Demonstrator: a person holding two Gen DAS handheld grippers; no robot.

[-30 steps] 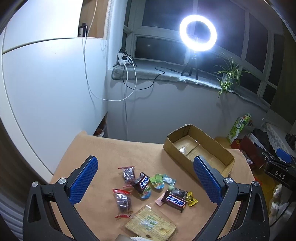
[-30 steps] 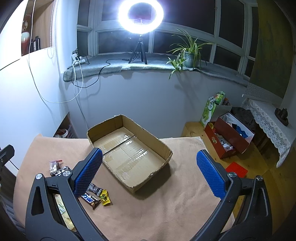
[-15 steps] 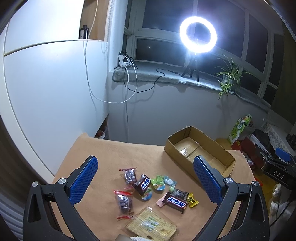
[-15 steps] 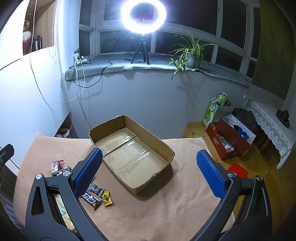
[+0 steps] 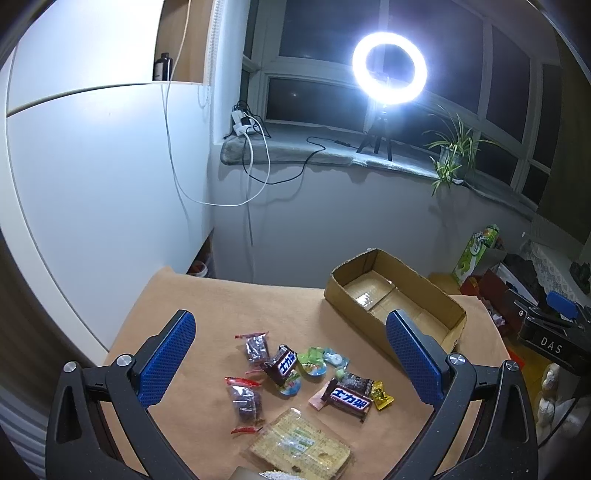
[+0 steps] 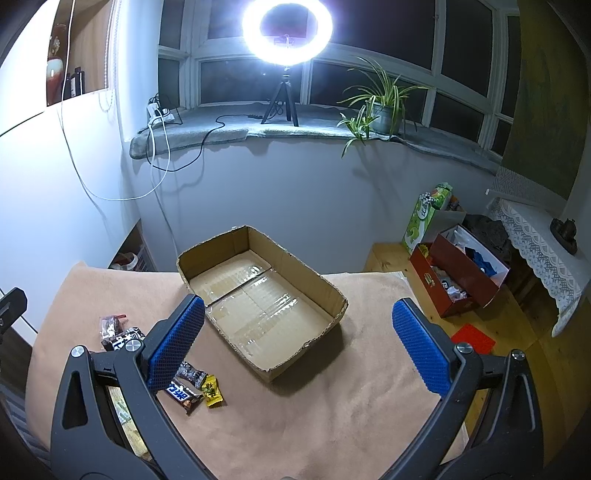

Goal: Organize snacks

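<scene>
My left gripper hangs above the table with its blue pads spread wide and nothing between them. Nearest to me under it lies a flat pack of pale crackers. Just beyond that sit a dark fruit packet with red ends on the left and a brown chocolate bar with white lettering on the right, a small yellow candy touching the bar's far end. Past those, a second chocolate bar leans over a little round jelly cup, with a green jelly cup and a pale wrapped sweet beside it, and another dark red-ended packet farthest back. All of these snacks rest loose on the tan tablecloth, none in the box.

My right gripper is likewise spread apart and holding nothing, hovering over the right side of the cloth. Its left pad hides much of the pile, so from that side I can only make out a few wrappers clearly. Ahead stands the open cardboard box, set at an angle, its taped floor bare. On the floor to the right is a red box of odds and ends, what looks like a green carton behind it. Farthest off, on the windowsill, a ring light glares on its tripod next to a spider plant.
</scene>
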